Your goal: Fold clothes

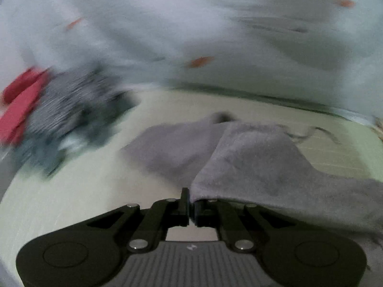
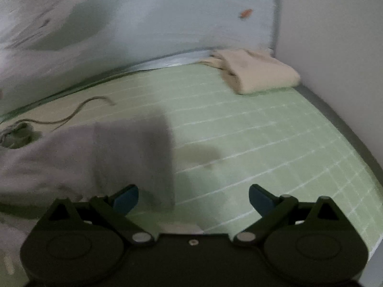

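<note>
In the left wrist view the left hand-held gripper (image 1: 190,203) sits at bottom centre, its jaws pressed together on the edge of a grey garment (image 1: 251,162). The cloth runs from the pinch up and to the right, one layer lapped over another, with a drawstring (image 1: 311,132) trailing at its upper right. It lies on a pale green mat (image 1: 83,203) marked with a white grid. At the left edge is a blurred pile of clothes (image 1: 71,119), grey, dark and red. Behind hangs a pale sheet (image 1: 167,24) with small orange marks.

In the right wrist view the right hand-held gripper (image 2: 194,198) stands wide apart at bottom centre, blue pads showing, with nothing between them; bare mat (image 2: 263,143) lies under the gap. The grey garment (image 2: 107,157) fills the lower left, its folded corner just beside the left finger. Its cord (image 2: 79,112) curls at the left. A folded beige garment (image 2: 258,71) rests at the upper right, against a white wall (image 2: 335,71).

No brand, label or readable writing shows; the frames are blurred.
</note>
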Available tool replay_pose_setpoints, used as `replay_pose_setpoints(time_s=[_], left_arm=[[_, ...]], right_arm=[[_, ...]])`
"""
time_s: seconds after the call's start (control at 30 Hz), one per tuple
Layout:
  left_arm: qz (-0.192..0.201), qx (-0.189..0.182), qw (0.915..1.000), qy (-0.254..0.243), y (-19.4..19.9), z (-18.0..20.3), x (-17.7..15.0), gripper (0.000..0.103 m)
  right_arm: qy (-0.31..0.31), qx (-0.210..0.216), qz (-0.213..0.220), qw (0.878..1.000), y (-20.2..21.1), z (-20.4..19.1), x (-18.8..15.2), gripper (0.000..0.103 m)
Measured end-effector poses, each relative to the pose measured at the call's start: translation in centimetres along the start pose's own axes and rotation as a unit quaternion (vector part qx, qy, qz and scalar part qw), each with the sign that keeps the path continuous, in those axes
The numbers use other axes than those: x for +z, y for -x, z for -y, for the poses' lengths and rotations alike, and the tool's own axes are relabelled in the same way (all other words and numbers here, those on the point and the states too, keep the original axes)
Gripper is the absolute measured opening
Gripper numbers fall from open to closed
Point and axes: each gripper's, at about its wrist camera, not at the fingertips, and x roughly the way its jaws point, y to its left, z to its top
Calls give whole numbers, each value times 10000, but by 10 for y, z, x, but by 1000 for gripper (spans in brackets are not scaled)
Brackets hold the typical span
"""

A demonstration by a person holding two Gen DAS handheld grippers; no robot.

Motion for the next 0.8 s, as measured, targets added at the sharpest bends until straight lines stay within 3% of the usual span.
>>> replay_pose_setpoints(time_s=[0.13,0.2,0.27,0.4,0.53,0.67,0.8], left_arm=[[-313,411,9920,1152,-6,-83,-21,5],[-582,559,9775,1949,-14,-125,-31,7],[-743,684,9691,2251,-18,-157,-35,16],[-587,560,9754,2048,-6,-178,-34,39],[-310,332,9877,1497,1,-168,-14,58],[3,50,9936,1127,3,-164,14,66],[-105,-252,9884,1496,-7,-181,36,71]], right_arm=[[354,274,-20,9990,16,-48,-11,100],[586,389,-27,9975,23,-72,-18,100],[729,486,-41,9961,30,-91,-23,100],[1020,642,-46,9927,38,-126,-31,100],[1144,631,6,9914,37,-149,-30,100],[954,651,117,9932,40,-164,-22,100],[869,536,218,9945,37,-172,-12,100]])
